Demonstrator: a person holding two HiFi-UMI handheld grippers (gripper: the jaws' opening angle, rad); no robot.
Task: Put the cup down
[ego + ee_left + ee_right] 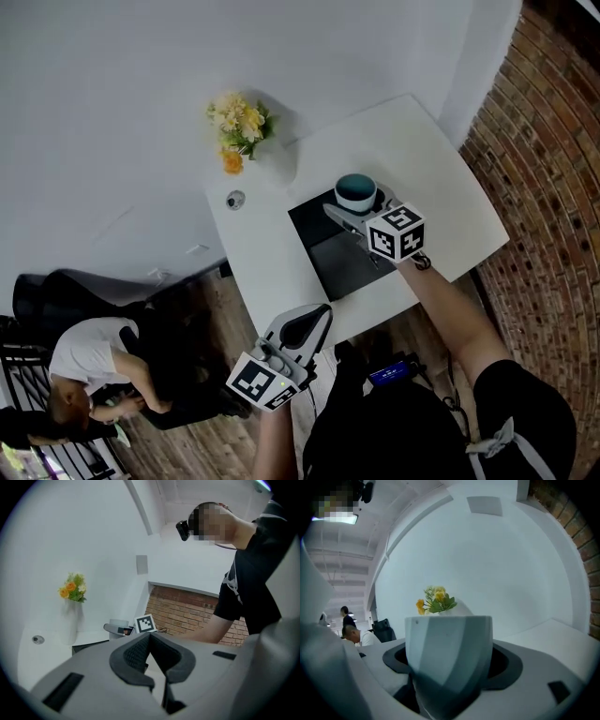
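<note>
The cup [356, 192], teal inside and pale outside, is held upright over the far end of a black mat [342, 253] on the white table [441, 178]. My right gripper [351, 210] is shut on the cup. In the right gripper view the cup [449, 648] fills the space between the jaws; I cannot tell if its base touches the mat. My left gripper [306, 324] hovers by the table's near edge, shut and holding nothing. In the left gripper view its pads [136, 656] meet at the tip.
A white vase [277, 159] with yellow and orange flowers [239, 122] stands at the table's far left corner, a small round object [235, 200] beside it. A brick wall [544, 187] runs along the right. A person [89, 361] sits at lower left.
</note>
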